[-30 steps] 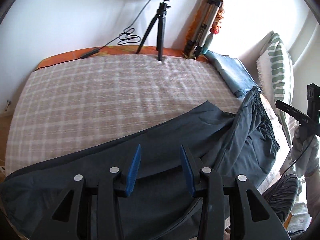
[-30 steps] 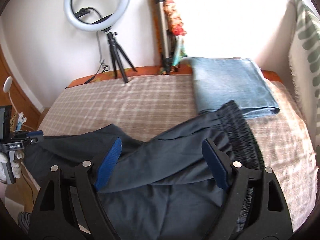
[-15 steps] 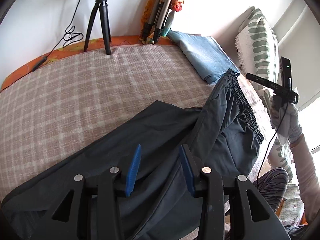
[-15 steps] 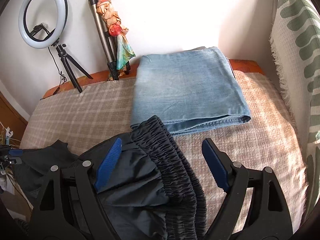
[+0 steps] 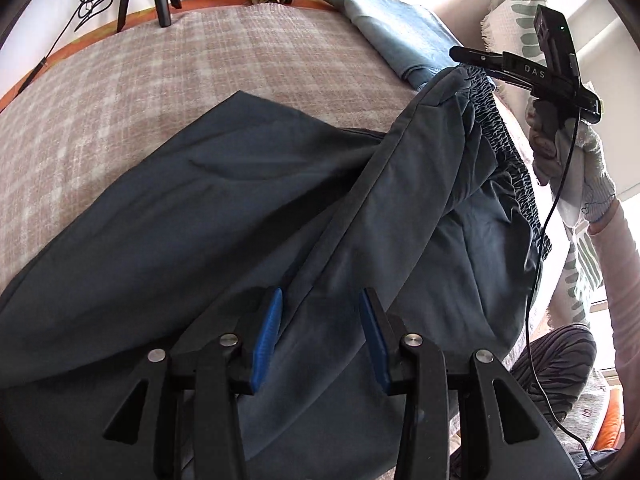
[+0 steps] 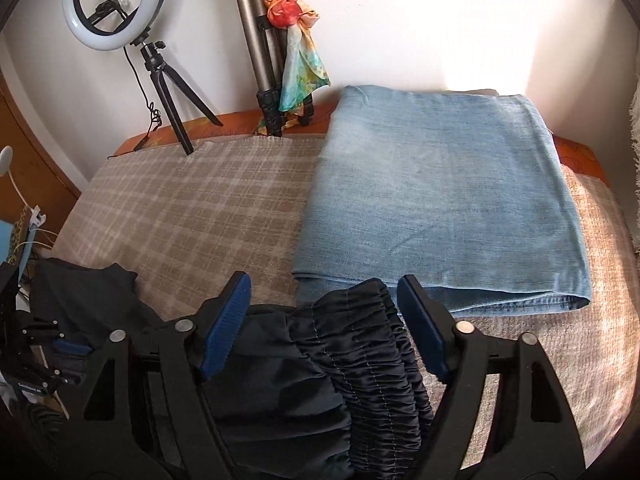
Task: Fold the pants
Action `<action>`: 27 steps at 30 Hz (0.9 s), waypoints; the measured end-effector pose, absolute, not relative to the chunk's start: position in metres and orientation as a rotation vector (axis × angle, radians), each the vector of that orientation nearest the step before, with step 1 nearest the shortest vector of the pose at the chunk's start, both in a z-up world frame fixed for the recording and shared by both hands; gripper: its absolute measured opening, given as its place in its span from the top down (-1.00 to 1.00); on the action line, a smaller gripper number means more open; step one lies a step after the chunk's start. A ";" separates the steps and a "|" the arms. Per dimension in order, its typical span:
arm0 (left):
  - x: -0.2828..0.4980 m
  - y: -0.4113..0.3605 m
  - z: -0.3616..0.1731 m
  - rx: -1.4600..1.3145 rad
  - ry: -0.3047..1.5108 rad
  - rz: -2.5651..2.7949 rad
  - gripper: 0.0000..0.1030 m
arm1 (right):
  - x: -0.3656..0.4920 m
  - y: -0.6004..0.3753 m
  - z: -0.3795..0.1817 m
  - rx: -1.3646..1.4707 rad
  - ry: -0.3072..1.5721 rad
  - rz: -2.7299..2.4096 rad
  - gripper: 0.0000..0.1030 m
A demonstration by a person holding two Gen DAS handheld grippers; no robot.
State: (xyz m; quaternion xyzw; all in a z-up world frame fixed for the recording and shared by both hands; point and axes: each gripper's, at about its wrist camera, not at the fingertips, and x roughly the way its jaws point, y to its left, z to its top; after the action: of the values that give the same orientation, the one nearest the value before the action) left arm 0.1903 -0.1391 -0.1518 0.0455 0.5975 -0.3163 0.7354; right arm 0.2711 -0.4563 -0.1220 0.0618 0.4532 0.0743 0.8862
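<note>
A pair of dark navy pants (image 5: pixel 248 208) lay spread across a bed covered by a beige plaid blanket (image 5: pixel 160 72), with a person's two handheld grippers poised over them. The left gripper (image 5: pixel 318 338) pointed steeply down at the leg fabric, its blue pads (image 5: pixel 267 336) standing apart with a long fold of the cloth running up between them; neither pad visibly pressed on the cloth. Far ahead and to its right, a gloved hand (image 5: pixel 560 152) carried the other tool at the waistband.

The right gripper (image 6: pixel 320 320) had its jaws closing around the gathered elastic waistband (image 6: pixel 368 344), which bunched between the blue pads (image 6: pixel 224 328) without either pad yet clamping it. Just beyond its fingertips sat a folded pair of light blue jeans (image 6: pixel 440 184), their near edge touching the waistband. Farther ahead and to the left, a ring light (image 6: pixel 116 4) on a small tripod stood by the white wall, beside a folded tripod (image 6: pixel 256 40) draped with a colourful scarf (image 6: pixel 296 40).
</note>
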 end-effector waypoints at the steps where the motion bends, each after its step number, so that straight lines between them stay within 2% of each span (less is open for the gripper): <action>1: 0.191 -0.144 -0.151 0.110 1.310 -0.703 0.27 | 0.269 -0.457 -0.121 0.126 0.944 0.163 0.06; 2: 0.192 -0.149 -0.152 0.125 1.307 -0.704 0.27 | 0.266 -0.458 -0.120 0.132 0.949 0.177 0.46; 4: 0.193 -0.158 -0.153 0.151 1.294 -0.696 0.27 | 0.257 -0.461 -0.114 0.145 0.933 0.194 0.54; 6: 0.195 -0.163 -0.153 0.159 1.285 -0.693 0.27 | 0.248 -0.462 -0.106 0.141 0.919 0.197 0.70; 17: 0.208 -0.182 -0.152 0.170 1.271 -0.720 0.27 | 0.175 -0.484 -0.069 0.197 0.811 0.178 0.76; 24: 0.190 -0.183 -0.150 0.107 1.244 -0.798 0.27 | 0.110 -0.498 -0.061 0.249 0.763 0.135 0.77; 25: 0.185 -0.182 -0.148 0.099 1.229 -0.814 0.27 | 0.098 -0.498 -0.062 0.243 0.762 0.121 0.79; 26: 0.180 -0.182 -0.147 0.095 1.219 -0.824 0.27 | 0.089 -0.498 -0.064 0.234 0.764 0.106 0.90; 27: 0.176 -0.181 -0.147 0.091 1.220 -0.834 0.27 | 0.081 -0.498 -0.067 0.221 0.764 0.089 0.91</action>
State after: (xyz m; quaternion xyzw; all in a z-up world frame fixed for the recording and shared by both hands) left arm 0.1756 -0.1809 -0.1465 0.0413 0.5556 -0.3801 0.7383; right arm 0.0810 -0.4979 -0.0669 0.1076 0.3721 0.0433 0.9209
